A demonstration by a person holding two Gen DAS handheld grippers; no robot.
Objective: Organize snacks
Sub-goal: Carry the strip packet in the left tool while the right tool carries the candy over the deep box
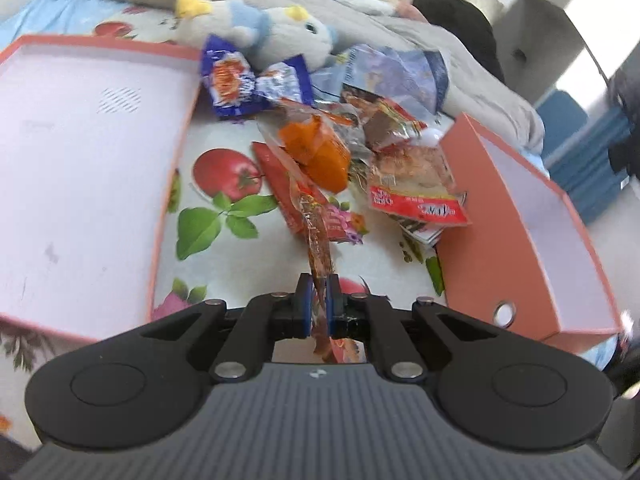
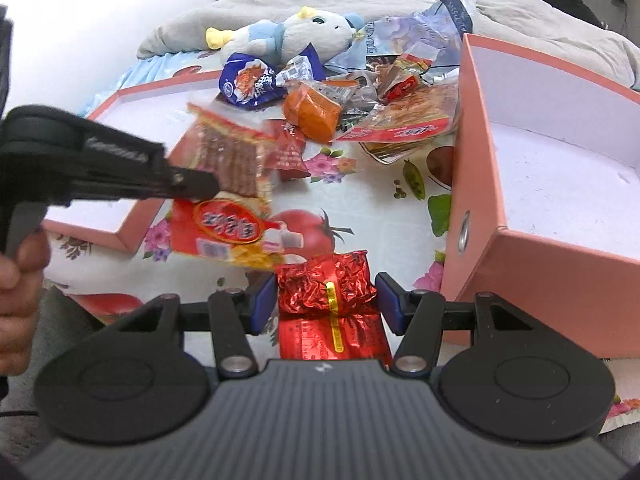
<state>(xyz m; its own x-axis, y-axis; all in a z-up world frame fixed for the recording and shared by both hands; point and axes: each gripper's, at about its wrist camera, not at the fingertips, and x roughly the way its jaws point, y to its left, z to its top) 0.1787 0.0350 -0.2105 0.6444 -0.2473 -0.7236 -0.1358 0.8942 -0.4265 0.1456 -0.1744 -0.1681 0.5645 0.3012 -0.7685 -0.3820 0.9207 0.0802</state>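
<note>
My left gripper (image 1: 319, 294) is shut on the edge of a flat red and clear snack packet (image 1: 316, 236), held in the air; the right wrist view shows that packet (image 2: 228, 184) hanging from the left gripper (image 2: 200, 184) beside the shallow pink lid (image 2: 120, 216). My right gripper (image 2: 326, 300) holds a crinkled red foil packet (image 2: 328, 288) between its fingers. A pile of snacks lies on the fruit-print cloth: a blue packet (image 1: 230, 80), an orange packet (image 1: 320, 152), a red and white packet (image 1: 416, 184). A deep pink box (image 2: 560, 184) stands at right.
The shallow pink lid (image 1: 80, 176) lies at left and the deep pink box (image 1: 520, 232) at right in the left wrist view. A plush toy (image 1: 260, 28) and a grey blanket (image 1: 400, 0) lie behind the pile. A hand (image 2: 16, 280) grips the left tool.
</note>
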